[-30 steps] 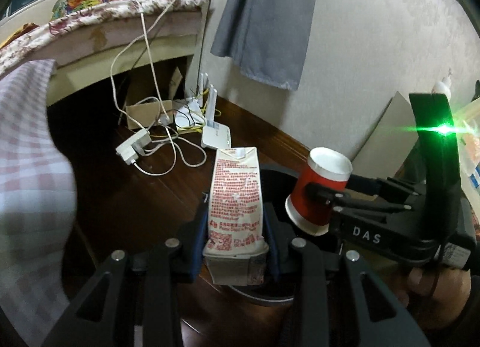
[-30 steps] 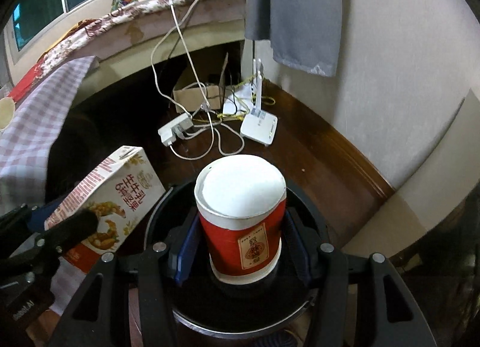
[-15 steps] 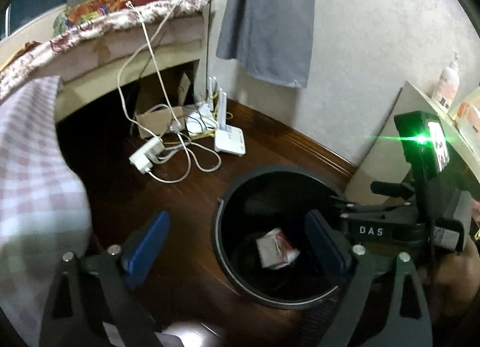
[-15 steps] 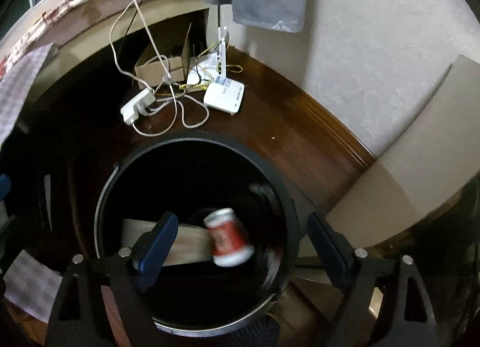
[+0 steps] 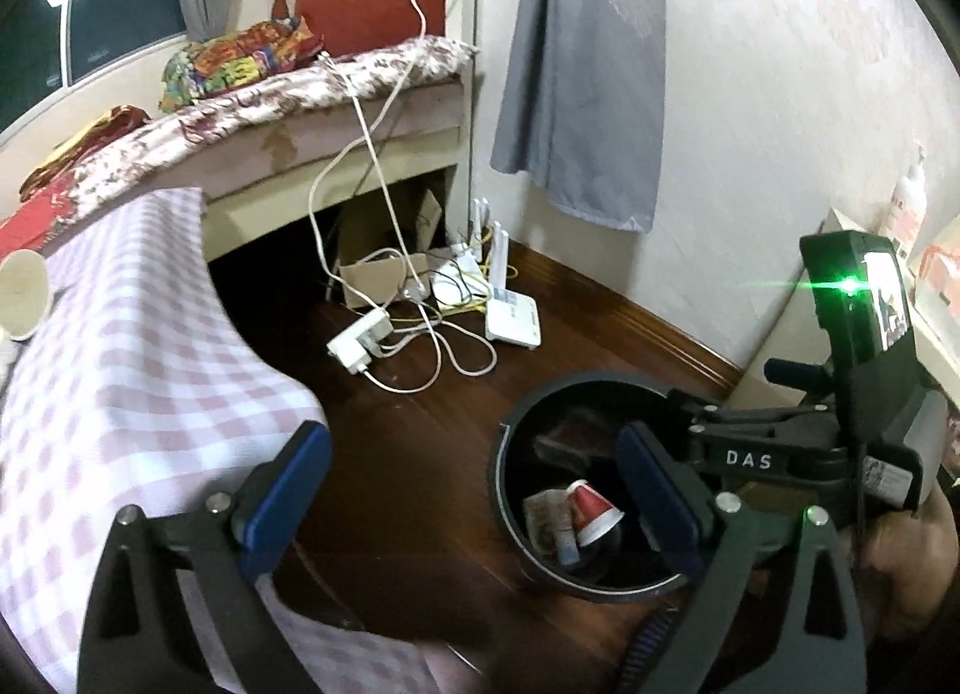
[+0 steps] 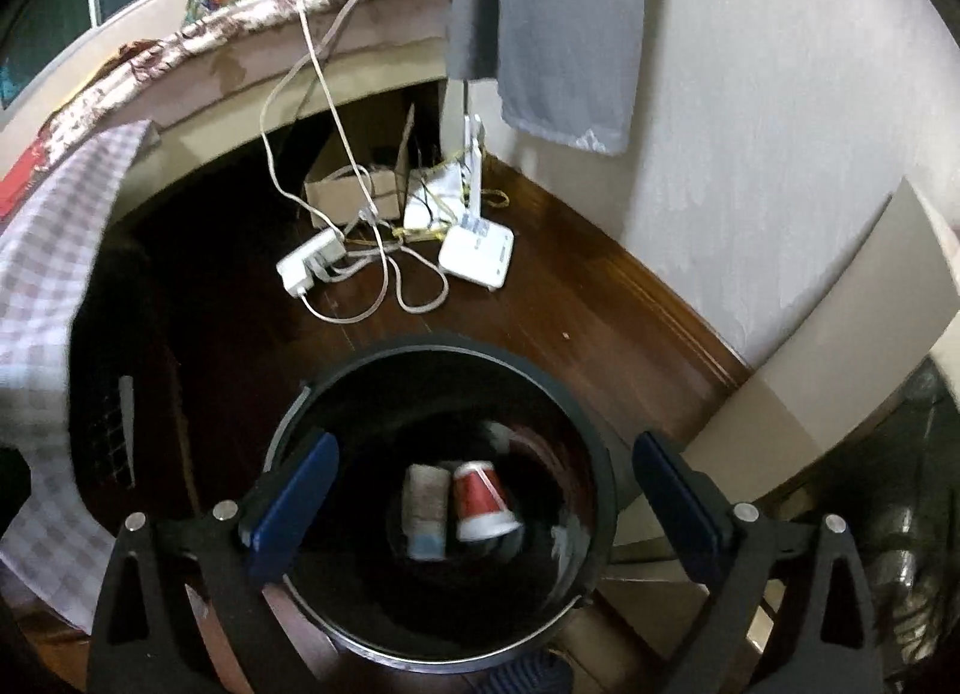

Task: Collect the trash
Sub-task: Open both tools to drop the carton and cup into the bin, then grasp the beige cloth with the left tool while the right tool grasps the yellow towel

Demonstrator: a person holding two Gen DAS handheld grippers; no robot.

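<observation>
A black round trash bin (image 6: 594, 454) stands on the dark wood floor; it also shows in the left wrist view (image 5: 501, 454). Inside lie a red paper cup (image 6: 480, 499) on its side and a milk carton (image 6: 426, 499) beside it; both also show in the left wrist view, cup (image 5: 591, 511) and carton (image 5: 543, 517). My right gripper (image 6: 480, 490) is open and empty above the bin. My left gripper (image 5: 474, 490) is open and empty, up and left of the bin. The right gripper's body (image 5: 780, 454) shows at the right of the left wrist view.
A table with a pink checked cloth (image 5: 120, 364) is at the left, with a paper cup (image 5: 21, 295) on it. A power strip (image 6: 309, 262), router (image 6: 477, 253), cables and a cardboard box (image 6: 354, 190) lie on the floor by the bed. A grey cloth (image 5: 582, 63) hangs on the wall.
Both grippers opened and let go: the carton and the red cup dropped into the bin. Both grippers have since risen and pulled back from it.
</observation>
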